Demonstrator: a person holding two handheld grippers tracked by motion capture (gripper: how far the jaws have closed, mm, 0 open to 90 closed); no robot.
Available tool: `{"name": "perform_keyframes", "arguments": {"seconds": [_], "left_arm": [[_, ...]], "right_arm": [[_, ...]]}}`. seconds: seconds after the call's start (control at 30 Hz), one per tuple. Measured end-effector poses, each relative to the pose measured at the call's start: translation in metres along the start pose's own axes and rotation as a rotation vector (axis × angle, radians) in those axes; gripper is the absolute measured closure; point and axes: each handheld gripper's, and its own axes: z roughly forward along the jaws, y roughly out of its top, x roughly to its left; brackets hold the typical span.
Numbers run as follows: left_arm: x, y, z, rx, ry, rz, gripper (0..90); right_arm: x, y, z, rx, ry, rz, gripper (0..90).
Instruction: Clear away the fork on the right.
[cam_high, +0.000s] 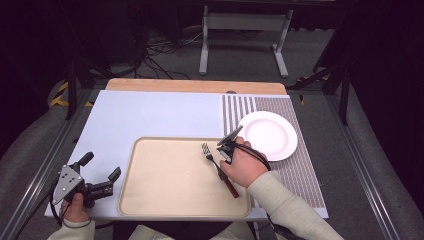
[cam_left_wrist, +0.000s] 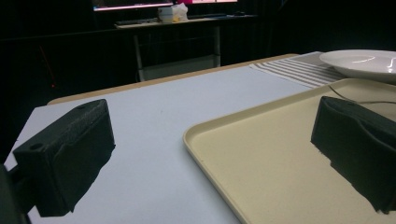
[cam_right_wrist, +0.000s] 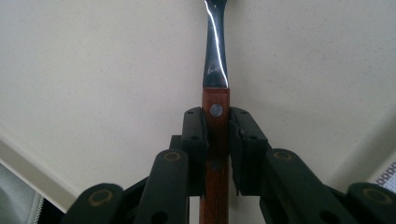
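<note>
The right tongs (cam_high: 226, 150) are clenched on the wooden handle of a fork (cam_right_wrist: 215, 74), gripping it just behind the rivet where the steel neck begins, with the fork lying over the right part of the beige tray (cam_high: 150, 200), tines pointing toward the far edge. Whether the fork rests on the tray floor or hangs just above it cannot be told. To do this step well, keep the grip square on the flat sides of the handle so the fork cannot swivel, and keep it level while it is low over the tray. The left tongs (cam_high: 102, 177) stand released, jaws wide apart, on the blue worktop (cam_high: 150, 115) just beside the tray's left rim. The tray holds nothing but the fork; the white plate (cam_high: 270, 135) on the striped mat (cam_high: 300, 175) to the right is bare.
</note>
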Motion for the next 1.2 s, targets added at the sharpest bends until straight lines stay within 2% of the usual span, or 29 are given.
{"name": "perform_keyframes", "arguments": {"seconds": [0.33,0.77,0.9,1.07,1.2], "left_arm": [[0.000,0.000,0.000,0.003,-0.001,0.002,0.0],[0.000,0.000,0.000,0.000,-0.001,-0.001,0.0],[0.000,0.000,0.000,0.000,-0.001,-0.002,0.0],[0.000,0.000,0.000,0.003,-0.003,0.001,0.0],[0.000,0.000,0.000,0.002,-0.003,-0.001,0.0]], "right_arm": [[0.001,-0.001,0.006,0.029,-0.002,0.027,77.3],[-0.001,-0.002,0.010,0.042,-0.010,0.036,76.9],[-0.002,-0.002,0.008,0.031,0.004,0.034,72.2],[-0.002,-0.003,0.003,0.011,-0.012,0.006,72.6],[-0.002,-0.002,-0.005,-0.037,-0.007,-0.034,67.1]]}}
